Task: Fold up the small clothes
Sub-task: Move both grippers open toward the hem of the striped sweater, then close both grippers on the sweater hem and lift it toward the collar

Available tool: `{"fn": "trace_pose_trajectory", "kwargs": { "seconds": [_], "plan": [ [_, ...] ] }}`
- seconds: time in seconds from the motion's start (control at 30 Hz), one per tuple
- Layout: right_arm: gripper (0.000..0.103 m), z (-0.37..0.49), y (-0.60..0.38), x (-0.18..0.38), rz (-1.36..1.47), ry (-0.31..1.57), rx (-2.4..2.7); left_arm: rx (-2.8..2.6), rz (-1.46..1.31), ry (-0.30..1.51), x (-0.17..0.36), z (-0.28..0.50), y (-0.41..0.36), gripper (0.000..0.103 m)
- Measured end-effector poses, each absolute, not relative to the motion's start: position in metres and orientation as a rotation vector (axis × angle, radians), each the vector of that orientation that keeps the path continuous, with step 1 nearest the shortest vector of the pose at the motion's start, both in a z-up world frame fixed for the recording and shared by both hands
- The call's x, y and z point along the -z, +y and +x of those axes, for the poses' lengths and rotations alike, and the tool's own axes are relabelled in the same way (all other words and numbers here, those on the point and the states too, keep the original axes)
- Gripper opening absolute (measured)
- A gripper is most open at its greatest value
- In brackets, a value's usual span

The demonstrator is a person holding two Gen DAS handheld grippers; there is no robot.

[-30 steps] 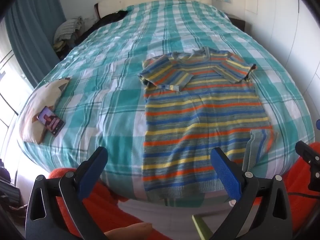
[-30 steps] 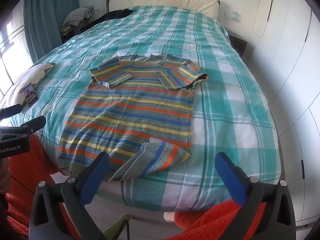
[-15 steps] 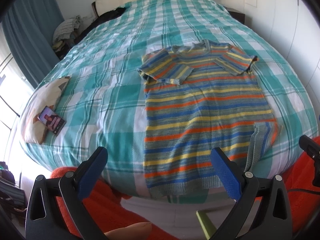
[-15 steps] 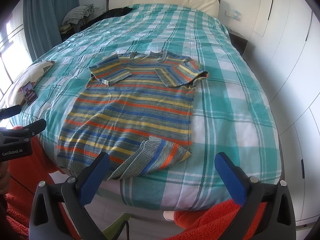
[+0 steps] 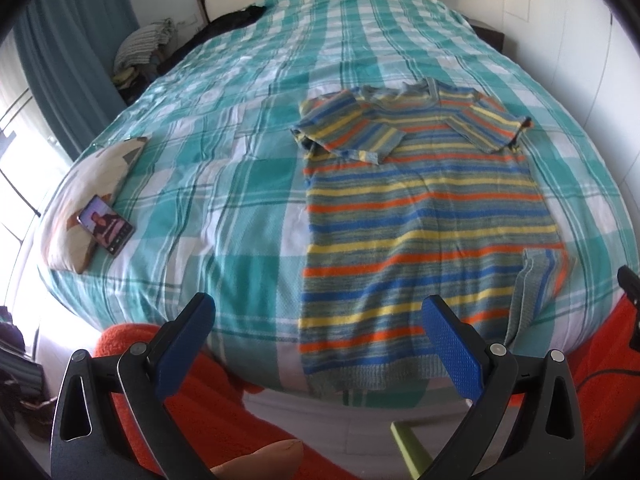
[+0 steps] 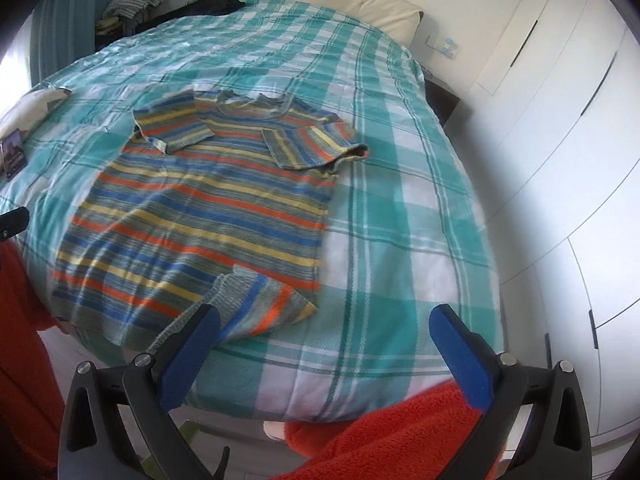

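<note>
A striped knit T-shirt (image 5: 420, 216) in blue, orange, yellow and grey lies flat on the bed, neck toward the headboard; it also shows in the right wrist view (image 6: 208, 208). Both sleeves are folded in over the chest, and the bottom right hem corner (image 6: 260, 300) is flipped up. My left gripper (image 5: 316, 340) is open and empty, above the bed's near edge at the shirt's lower left hem. My right gripper (image 6: 326, 344) is open and empty, just right of the flipped hem corner.
The bed has a teal and white checked cover (image 5: 224, 184). A phone (image 5: 105, 230) lies on a cushion (image 5: 80, 184) at the left edge. Clothes are piled near the headboard at far left (image 5: 140, 40). White wardrobe doors (image 6: 560, 160) stand to the right. Orange fabric (image 6: 400, 432) lies below the bed's edge.
Both grippers have moved closer to the bed's near edge and the shirt's hem. The right gripper's view has swung to the right. The shirt has not moved.
</note>
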State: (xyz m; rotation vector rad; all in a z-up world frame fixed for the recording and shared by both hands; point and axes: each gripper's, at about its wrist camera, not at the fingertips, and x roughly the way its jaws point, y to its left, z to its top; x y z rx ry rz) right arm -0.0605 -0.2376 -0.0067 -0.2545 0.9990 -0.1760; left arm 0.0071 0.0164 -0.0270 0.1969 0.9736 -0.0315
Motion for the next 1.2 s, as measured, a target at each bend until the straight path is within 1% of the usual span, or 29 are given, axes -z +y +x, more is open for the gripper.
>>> {"fn": "trace_pose_trajectory", "kwargs": {
  "seconds": [0.57,0.7,0.77,0.9,1.07,1.1,1.13,1.17,1.2],
  "plan": [
    [0.103,-0.059,-0.236,0.018,-0.258,1.042,0.180,0.032,0.207,1.025,0.042,0.009,0.021,0.103],
    [0.103,-0.056,-0.239,0.022,-0.257,1.034,0.091,0.056,0.157,1.051,0.050,0.016,0.038,0.103],
    [0.103,-0.050,-0.247,0.027,-0.272,1.007,-0.058,0.038,0.082,1.087,0.063,0.025,0.062,0.103],
    [0.103,-0.023,-0.271,0.048,-0.231,1.063,-0.220,0.021,-0.008,1.209,0.098,0.044,0.097,0.102],
    [0.102,0.026,-0.271,0.095,-0.061,1.166,-0.421,0.087,-0.017,1.311,0.140,0.056,0.098,0.102],
    [0.099,0.034,-0.265,0.107,-0.051,1.200,-0.459,0.091,-0.020,1.333,0.146,0.057,0.096,0.101],
    [0.079,0.040,-0.261,0.116,-0.046,1.226,-0.486,0.096,-0.018,1.349,0.151,0.057,0.094,0.101],
    [0.048,0.044,-0.252,0.129,-0.037,1.284,-0.544,0.101,-0.013,1.353,0.152,0.056,0.092,0.101],
    [0.038,0.044,-0.249,0.135,-0.039,1.317,-0.581,0.104,-0.008,1.348,0.150,0.054,0.092,0.101]
  ]
}}
